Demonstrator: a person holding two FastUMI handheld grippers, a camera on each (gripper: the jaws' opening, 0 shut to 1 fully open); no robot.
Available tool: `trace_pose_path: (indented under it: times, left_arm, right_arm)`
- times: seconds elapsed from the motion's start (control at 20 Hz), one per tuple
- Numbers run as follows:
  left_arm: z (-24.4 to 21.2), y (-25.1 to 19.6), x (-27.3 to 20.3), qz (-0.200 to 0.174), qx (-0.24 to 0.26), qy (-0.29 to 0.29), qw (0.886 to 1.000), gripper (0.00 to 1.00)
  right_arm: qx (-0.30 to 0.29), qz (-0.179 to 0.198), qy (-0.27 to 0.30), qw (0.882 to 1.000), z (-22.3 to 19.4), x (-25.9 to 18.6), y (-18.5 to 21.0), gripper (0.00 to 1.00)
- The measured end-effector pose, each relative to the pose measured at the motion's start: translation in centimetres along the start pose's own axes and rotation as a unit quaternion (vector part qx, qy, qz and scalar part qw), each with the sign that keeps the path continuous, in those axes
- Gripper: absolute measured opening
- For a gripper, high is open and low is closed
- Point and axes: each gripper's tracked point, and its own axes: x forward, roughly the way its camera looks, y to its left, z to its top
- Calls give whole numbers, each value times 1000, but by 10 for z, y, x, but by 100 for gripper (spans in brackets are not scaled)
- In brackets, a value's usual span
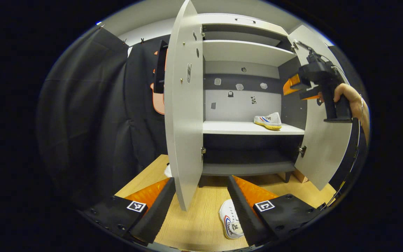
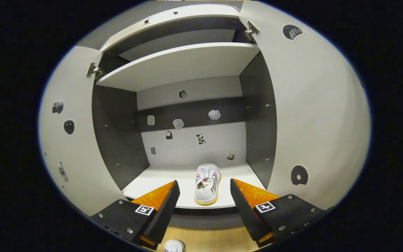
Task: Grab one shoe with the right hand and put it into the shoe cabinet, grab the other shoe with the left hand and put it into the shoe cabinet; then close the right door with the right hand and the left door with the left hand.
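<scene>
Left gripper (image 1: pixel 201 206) low at six o'clock, fingers spread wide, empty; right gripper (image 1: pixel 297 89) raised at two o'clock, gripped by a hand (image 1: pixel 350 99); right gripper (image 2: pixel 205 206) likewise agape.

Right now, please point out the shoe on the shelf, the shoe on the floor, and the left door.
Shelf shoe (image 2: pixel 206 184): right gripper view, upper.
Floor shoe (image 1: pixel 230 220): left gripper view, upper.
Left door (image 1: pixel 184 115): left gripper view, inner face.

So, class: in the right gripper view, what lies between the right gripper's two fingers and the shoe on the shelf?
Nothing. The right gripper is open, and bare shelf leads to the shoe on the shelf.
</scene>
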Motion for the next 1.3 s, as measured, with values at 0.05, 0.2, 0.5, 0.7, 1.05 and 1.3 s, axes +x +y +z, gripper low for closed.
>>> trace_pose_path:
  times: [0.05, 0.2, 0.5, 0.7, 1.05, 1.3]
  left_arm:
    - [-10, -4, 1, -5, -4, 9, 1000, 97]
    - [-41, -16, 7, -21, -27, 43, 998, 99]
    - [-81, -39, 35, -40, -29, 87, 995, 99]
    - [-112, -50, 58, -46, -15, 114, 992, 97]
    - [-182, -63, 81, -63, -13, 186, 981, 98]
    - [-224, -62, 83, -65, -19, 241, 968, 100]
  right_arm:
    - [-7, -1, -10, 1000, 3, -13, -1, 92]
    - [-29, -13, -34, 999, 8, -52, -10, 92]
    - [-49, -28, -44, 997, -4, -101, -28, 92]
    - [-59, -40, -56, 996, -3, -125, -41, 92]
    - [-68, -47, -55, 995, -12, -151, -49, 92]
    - [-62, -58, -51, 995, -20, -158, -58, 92]
